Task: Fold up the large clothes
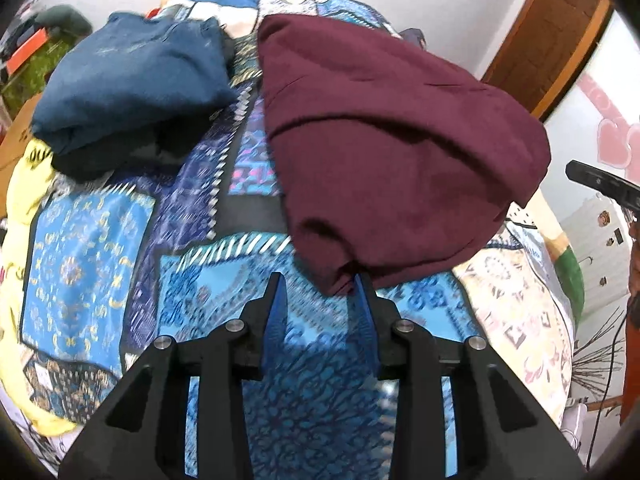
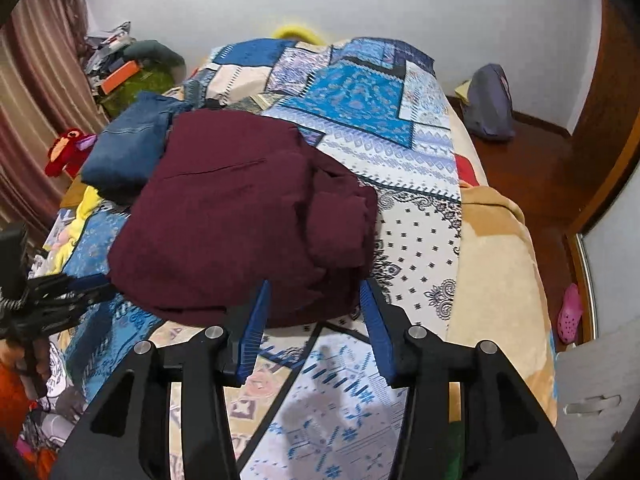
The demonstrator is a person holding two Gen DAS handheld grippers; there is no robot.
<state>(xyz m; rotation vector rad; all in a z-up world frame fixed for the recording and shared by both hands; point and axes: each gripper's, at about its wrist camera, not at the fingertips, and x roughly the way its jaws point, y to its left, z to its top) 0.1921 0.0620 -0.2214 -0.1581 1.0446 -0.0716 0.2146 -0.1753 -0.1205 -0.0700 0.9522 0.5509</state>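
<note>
Folded maroon garment (image 2: 248, 216) — no label or writing readable.

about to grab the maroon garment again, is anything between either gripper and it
Nothing visible. The left gripper is open, its right fingertip at the maroon garment's near corner. The right gripper is open at its near edge, only patterned bedspread below. The folded blue garment lies beyond, on the far left.

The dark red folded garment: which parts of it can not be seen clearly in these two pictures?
- Left wrist view: the dark red folded garment's near corner is hidden by the left gripper's blue fingertip.
- Right wrist view: its near hem lies behind the right gripper.
- Underside: hidden in both.
</note>
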